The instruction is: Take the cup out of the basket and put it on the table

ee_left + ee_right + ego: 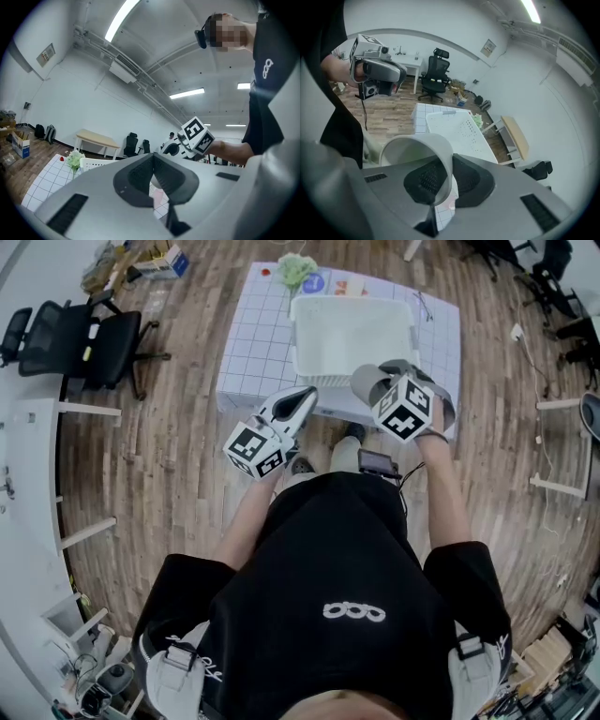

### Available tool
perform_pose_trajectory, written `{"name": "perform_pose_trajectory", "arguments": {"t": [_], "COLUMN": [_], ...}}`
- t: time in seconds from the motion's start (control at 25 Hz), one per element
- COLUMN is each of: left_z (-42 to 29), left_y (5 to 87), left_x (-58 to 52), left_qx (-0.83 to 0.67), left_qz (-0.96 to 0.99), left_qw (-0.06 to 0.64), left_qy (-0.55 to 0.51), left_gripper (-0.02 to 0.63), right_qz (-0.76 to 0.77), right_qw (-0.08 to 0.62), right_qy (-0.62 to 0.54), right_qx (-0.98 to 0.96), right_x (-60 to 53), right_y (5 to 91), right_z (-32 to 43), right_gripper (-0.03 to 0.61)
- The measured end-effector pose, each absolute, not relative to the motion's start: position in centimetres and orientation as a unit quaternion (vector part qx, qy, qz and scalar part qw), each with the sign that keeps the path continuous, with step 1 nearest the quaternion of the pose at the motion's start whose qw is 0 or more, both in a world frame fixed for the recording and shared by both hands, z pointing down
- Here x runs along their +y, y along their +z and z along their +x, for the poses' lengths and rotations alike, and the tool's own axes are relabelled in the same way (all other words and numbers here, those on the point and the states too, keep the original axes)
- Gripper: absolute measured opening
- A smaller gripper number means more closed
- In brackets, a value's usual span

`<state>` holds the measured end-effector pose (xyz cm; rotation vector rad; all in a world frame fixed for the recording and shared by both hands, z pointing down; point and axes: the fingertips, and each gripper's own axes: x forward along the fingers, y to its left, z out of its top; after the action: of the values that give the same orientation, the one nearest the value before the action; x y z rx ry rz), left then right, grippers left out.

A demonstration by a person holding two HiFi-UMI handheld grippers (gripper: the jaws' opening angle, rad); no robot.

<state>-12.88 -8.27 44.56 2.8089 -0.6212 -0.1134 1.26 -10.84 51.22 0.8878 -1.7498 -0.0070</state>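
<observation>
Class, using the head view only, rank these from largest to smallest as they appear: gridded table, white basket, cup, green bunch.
1. gridded table
2. white basket
3. cup and green bunch: they look about alike, and the cup is held up nearer the camera, so I won't rank them.

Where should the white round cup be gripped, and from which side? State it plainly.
Grip the white round cup by its thin rim wall, one jaw inside and one outside, coming in from the open mouth. The right gripper holds it so; the full body looks too wide to span.
</observation>
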Motion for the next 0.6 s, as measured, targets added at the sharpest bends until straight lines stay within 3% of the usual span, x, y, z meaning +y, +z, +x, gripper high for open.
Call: {"name": "perform_pose_trajectory", "arguments": {"t": [0.36,0.6], "left_z": [-8.3,-1.9], "left_y": [44.2,44.3], "left_x": [-7.8,-8.2], "left_qx": [-0.198,-0.186], "left_qz": [0.971,0.974], "left_qw": [0.128,0.123], "left_qy": [-0.035,-0.023], "left_gripper": [0.008,0.008], "right_qz": [0.385,0.398], "right_qw": [0.549,0.543], "right_qy": [0.02,0.032], "right_qx": [-0.741,-0.739], "right_x": [-8.5,-7.7], "right_y": [51.7,51.7], "right_z": [5.4,11.9], "right_gripper": [0.048,0.048]}}
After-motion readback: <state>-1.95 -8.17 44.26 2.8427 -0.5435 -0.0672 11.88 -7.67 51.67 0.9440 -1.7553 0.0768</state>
